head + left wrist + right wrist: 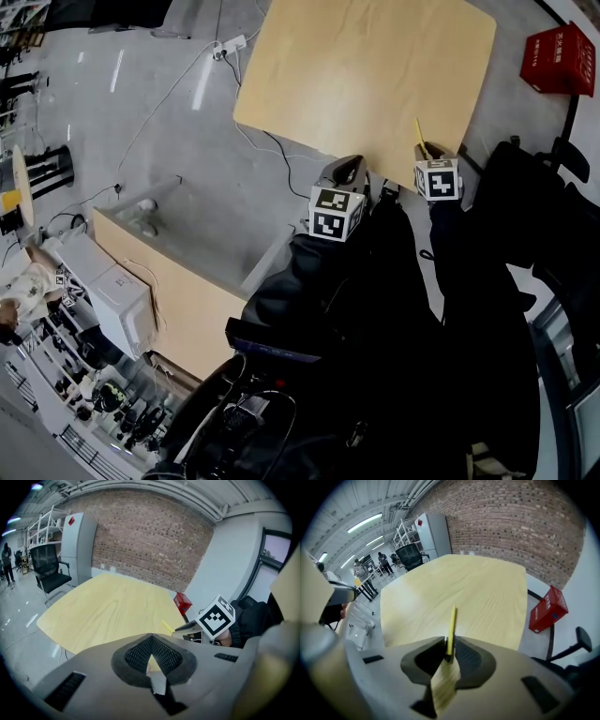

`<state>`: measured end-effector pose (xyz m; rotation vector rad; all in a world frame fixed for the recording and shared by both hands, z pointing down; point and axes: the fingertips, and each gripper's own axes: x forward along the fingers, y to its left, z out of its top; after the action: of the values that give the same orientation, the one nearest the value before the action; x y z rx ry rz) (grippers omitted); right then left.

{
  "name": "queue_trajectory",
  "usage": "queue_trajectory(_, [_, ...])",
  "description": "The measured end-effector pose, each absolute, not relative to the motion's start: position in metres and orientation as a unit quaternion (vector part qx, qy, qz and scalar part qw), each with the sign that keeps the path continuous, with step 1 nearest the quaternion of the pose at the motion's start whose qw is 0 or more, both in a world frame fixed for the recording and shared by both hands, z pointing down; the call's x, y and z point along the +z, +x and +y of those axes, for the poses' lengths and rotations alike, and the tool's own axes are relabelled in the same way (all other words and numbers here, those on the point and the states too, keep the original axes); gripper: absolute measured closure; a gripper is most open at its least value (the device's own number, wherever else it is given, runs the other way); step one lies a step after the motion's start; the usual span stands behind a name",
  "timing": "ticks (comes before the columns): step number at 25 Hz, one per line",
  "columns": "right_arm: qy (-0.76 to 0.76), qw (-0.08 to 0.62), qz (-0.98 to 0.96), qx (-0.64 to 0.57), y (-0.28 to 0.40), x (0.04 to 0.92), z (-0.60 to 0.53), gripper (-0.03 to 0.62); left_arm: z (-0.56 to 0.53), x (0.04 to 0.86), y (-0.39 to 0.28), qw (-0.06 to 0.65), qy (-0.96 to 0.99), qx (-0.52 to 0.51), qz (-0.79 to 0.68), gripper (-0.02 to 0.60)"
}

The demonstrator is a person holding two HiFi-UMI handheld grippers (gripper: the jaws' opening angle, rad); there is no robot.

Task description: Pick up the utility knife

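A slim yellow utility knife is clamped between the jaws of my right gripper and sticks out forward over the light wooden table. In the head view the knife juts from the right gripper at the table's near edge. The left gripper hovers just left of it, at the same edge. In the left gripper view its jaws meet with nothing between them, and the knife and the right gripper's marker cube show to the right.
A red box stands on the floor beyond the table's right corner. A black office chair is at the table's far left side. Cables and a power strip lie on the grey floor to the left, near a wooden cabinet.
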<state>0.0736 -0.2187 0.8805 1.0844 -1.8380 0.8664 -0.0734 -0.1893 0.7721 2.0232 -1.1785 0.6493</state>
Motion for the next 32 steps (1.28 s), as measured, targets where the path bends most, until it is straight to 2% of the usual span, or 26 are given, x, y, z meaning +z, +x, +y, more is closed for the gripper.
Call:
queue_trajectory(2, [0.434, 0.409, -0.727, 0.341, 0.074, 0.880, -0.219, 0.537, -0.189, 0.772, -0.074, 0.349, 0.779, 0.251, -0.455, 0.581])
queue_trajectory(10, [0.440, 0.394, -0.742, 0.317, 0.075, 0.858, -0.218, 0.539, -0.191, 0.762, -0.075, 0.333, 0.782, 0.253, -0.462, 0.581])
queue_trajectory(22, [0.491, 0.257, -0.808, 0.199, 0.070, 0.689, -0.223, 0.540, -0.220, 0.666, -0.042, 0.261, 0.831, 0.190, -0.454, 0.581])
queue_trajectory(32, [0.521, 0.148, -0.834, 0.111, 0.070, 0.545, -0.210, 0.540, -0.236, 0.544, -0.043, 0.136, 0.859, 0.127, -0.477, 0.581])
